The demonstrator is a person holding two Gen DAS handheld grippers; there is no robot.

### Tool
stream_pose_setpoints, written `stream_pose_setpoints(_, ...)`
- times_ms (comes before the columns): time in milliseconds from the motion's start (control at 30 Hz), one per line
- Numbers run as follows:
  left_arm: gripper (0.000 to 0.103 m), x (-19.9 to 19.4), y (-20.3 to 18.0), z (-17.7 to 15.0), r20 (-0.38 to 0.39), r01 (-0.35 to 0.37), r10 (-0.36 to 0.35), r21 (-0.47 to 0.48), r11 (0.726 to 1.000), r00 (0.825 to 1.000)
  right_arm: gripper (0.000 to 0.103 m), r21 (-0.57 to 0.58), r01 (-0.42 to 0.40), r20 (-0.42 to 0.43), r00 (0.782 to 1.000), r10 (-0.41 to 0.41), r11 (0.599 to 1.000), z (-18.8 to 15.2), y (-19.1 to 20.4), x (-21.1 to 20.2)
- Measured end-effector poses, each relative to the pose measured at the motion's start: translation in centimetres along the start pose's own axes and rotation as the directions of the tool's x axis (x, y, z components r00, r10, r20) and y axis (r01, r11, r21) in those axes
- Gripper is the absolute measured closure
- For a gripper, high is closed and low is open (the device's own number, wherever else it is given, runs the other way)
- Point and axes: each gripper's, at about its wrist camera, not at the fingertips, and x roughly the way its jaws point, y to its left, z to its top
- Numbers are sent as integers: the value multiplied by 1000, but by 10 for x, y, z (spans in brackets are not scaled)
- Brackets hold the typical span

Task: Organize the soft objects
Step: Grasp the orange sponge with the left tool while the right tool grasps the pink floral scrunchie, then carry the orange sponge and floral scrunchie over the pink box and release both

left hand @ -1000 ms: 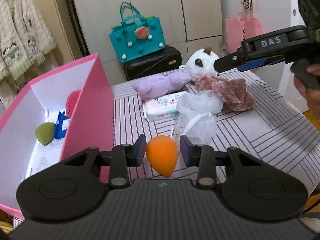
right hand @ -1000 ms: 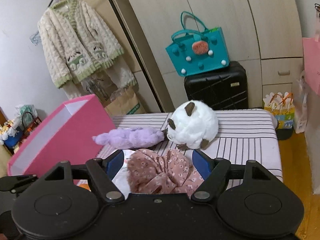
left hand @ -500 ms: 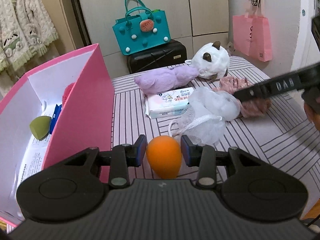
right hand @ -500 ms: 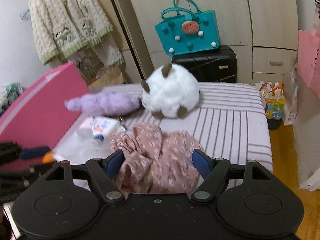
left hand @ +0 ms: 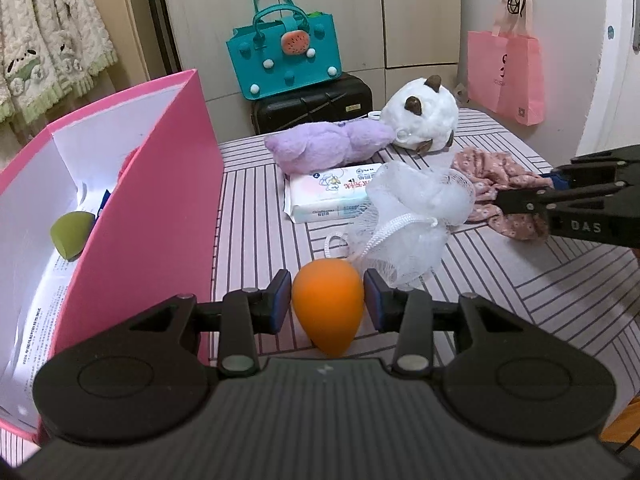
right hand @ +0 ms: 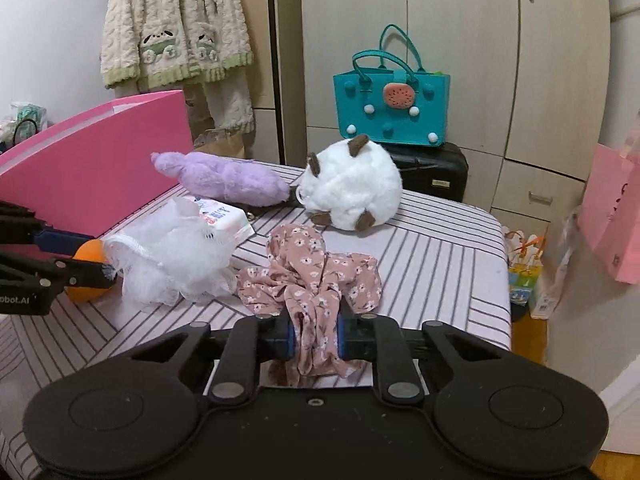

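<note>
1. Pinching the crumpled pink floral fabric scrunchie (right hand: 316,280) on the striped table (right hand: 440,256), my right gripper (right hand: 316,340) has closed since a half-second ago.
2. My left gripper (left hand: 327,307) stays clamped on the smooth orange egg-shaped sponge (left hand: 328,312).

- Two egg-shaped makeup sponges: one orange (left hand: 328,312), one olive green (left hand: 72,235)
- Two plush toys: one purple (left hand: 328,146), one white with brown ears (left hand: 424,116)
- One white mesh bath pouf (left hand: 416,212)
- One pink floral fabric scrunchie (right hand: 316,276)
- One white wet-wipes pack (left hand: 328,196)
- One pink cardboard box (left hand: 152,216)

Home bedroom: beige built-in wardrobe doors (right hand: 460,40), fleece cardigan (right hand: 176,24) hanging beside them, teal felt handbag (left hand: 285,58) atop black suitcase (left hand: 312,106), pink gift bag (left hand: 506,76) on wall
</note>
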Motion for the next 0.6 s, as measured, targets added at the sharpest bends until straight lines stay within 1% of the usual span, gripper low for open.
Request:
stream_pose_setpoints(167,63,3,-1,-2,-3,7,-7,-9,1000,1000,82,40,6,-6,1000,-6,999,-9,-1,-8)
stream_pose_setpoints(300,65,8,0,-4,-24,-15,15,-19,1000,1000,82,78,0,-7,1000,1,997,-16,-2,-17)
stream_pose_setpoints(433,66,6,0,-7,-21,-17,17,-25,1000,1000,82,72,1,-9,1000,-1,997,-22,5,-24)
stream_pose_setpoints(600,67,-5,-3,-8,0,-20,20,-4,1000,1000,82,53,-22,-21,1000,23,998,-26,17,-34)
